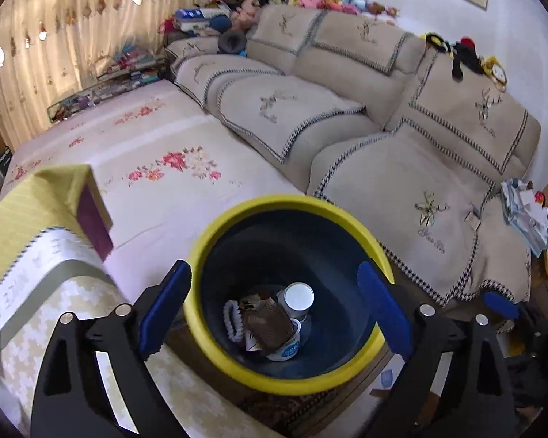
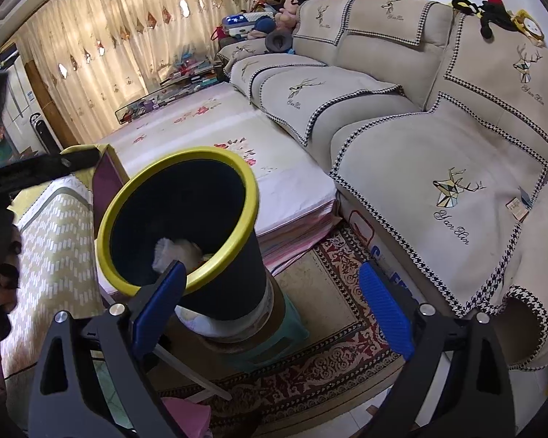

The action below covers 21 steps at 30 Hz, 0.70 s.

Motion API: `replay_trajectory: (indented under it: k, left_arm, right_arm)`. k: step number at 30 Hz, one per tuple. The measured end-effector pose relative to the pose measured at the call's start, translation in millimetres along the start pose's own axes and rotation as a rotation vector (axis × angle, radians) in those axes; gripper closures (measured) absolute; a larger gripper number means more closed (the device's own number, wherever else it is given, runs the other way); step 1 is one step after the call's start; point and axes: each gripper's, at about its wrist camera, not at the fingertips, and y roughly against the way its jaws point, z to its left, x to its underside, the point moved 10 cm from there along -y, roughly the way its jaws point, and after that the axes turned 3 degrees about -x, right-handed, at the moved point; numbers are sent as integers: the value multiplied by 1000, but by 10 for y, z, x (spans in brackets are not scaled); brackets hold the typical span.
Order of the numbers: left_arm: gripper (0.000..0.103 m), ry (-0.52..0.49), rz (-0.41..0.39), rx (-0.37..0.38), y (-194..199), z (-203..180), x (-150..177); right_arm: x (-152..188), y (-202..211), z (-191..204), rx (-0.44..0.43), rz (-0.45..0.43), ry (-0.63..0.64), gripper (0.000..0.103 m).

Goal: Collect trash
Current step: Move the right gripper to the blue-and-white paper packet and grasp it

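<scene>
- While I look through the left wrist camera, my left gripper hangs over the bin, its blue pads spread wide with nothing clamped between them.
- Between and below the pads I see the bin's yellow rim and dark inside; at the bottom lie a white cup, a brown wrapper, a white scrunchie-like ring and a blue-labelled tub.
- Left of this gripper is a worktop with a pale patterned cloth; ahead, beyond the bin, a flowered sheet, and to the right a beige sofa.
- Through the right wrist camera, my right gripper is also wide open and empty.
- From here the bin sits ahead and left, partly behind the left pad, tilted toward me on a green stool; something white shows inside.
- Ahead of the right pad lies a patterned rug, with the sofa beyond.
</scene>
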Motion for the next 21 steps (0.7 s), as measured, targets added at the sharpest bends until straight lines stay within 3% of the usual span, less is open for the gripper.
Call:
replay_trajectory:
  k: [6, 10, 17, 21]
  left_arm:
    - [5, 91, -138, 24, 928, 223, 76]
    - [5, 125, -246, -34, 1646, 521, 231]
    - [5, 185, -365, -219, 2771, 1234, 751]
    - [5, 246, -419, -379, 3389, 1729, 1173]
  right_arm:
    - [16, 3, 273, -25, 12, 45, 12]
    - [3, 23, 462, -44, 11, 69, 12]
    - [12, 81, 1084, -115, 7, 156, 12]
    - [76, 117, 1621, -194, 22, 232, 11]
